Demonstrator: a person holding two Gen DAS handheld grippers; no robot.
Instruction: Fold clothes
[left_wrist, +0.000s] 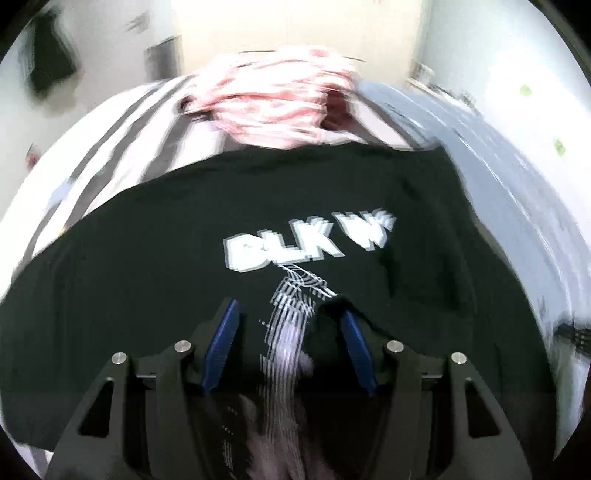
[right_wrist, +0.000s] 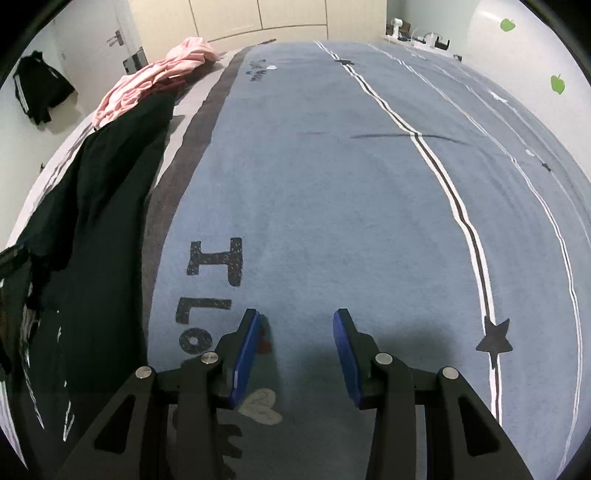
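A black T-shirt (left_wrist: 147, 266) with white "BLK W" print lies spread on the bed and fills the blurred left wrist view. My left gripper (left_wrist: 290, 314) is open just above it, and a fold of black cloth hangs over its right fingertip (left_wrist: 347, 325). The same shirt (right_wrist: 92, 206) shows as a dark heap along the left of the right wrist view. My right gripper (right_wrist: 295, 321) is open and empty, low over the blue bedspread (right_wrist: 332, 184), to the right of the shirt.
A pink garment (left_wrist: 273, 99) lies crumpled beyond the black shirt; it also shows in the right wrist view (right_wrist: 155, 77). A dark garment (right_wrist: 40, 92) hangs by the door at the far left. A white wall with green stickers (right_wrist: 557, 83) bounds the bed's right side.
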